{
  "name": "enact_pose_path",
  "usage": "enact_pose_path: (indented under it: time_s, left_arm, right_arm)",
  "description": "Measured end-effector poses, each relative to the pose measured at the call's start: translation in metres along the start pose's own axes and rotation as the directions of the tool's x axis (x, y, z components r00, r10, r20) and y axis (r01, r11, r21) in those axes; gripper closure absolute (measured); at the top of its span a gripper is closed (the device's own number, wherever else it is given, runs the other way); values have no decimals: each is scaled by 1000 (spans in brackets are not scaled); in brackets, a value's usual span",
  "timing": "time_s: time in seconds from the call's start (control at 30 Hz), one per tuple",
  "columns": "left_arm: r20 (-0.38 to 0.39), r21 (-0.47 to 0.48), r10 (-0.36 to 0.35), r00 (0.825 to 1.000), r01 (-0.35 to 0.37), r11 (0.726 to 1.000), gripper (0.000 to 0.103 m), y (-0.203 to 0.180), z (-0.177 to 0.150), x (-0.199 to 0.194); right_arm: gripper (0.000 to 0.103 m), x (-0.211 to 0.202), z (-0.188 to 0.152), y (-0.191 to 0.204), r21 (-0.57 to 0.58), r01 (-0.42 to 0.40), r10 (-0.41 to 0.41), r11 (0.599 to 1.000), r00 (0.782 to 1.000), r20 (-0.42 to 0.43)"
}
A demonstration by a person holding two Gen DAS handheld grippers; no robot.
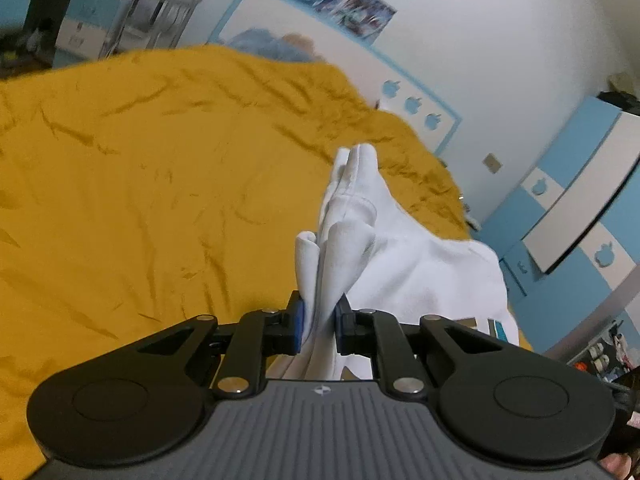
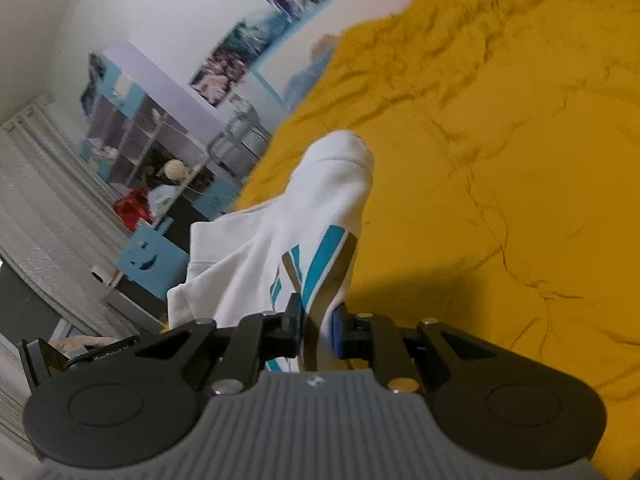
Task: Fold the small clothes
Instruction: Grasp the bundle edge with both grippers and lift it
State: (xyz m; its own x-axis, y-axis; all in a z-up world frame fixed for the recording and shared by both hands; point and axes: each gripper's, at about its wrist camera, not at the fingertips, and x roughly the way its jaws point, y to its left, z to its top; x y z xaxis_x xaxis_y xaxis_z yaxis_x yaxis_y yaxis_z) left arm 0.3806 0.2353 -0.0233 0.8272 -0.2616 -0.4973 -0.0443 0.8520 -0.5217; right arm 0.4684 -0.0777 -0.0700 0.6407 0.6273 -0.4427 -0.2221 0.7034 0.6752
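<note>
The left gripper (image 1: 320,316) and right gripper (image 2: 318,320) each pinch the small white cotton garment (image 2: 280,216), apparently lifted above the wrinkled mustard-yellow bedspread (image 1: 140,168).

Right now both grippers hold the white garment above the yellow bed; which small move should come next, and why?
Probably draw the left gripper and right gripper apart: each is shut on bunched folds of the white garment, which hangs crumpled above the yellow bedcover, not flat enough to fold.
</note>
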Motion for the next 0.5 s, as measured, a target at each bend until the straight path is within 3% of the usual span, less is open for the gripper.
enact_pose_path:
  time_s: [0.23,0.5]
  left_arm:
    - [54,35,-49,997,47,998,88,-43,-22,-72]
    - [46,60,-105,993,103,993,88,-71,-66,-131]
  right_arm:
    - [94,-91,-12,44,-74,-32,36,997,998,50]
    - [94,-195,-55,51,-96,-44,49,994,998,49]
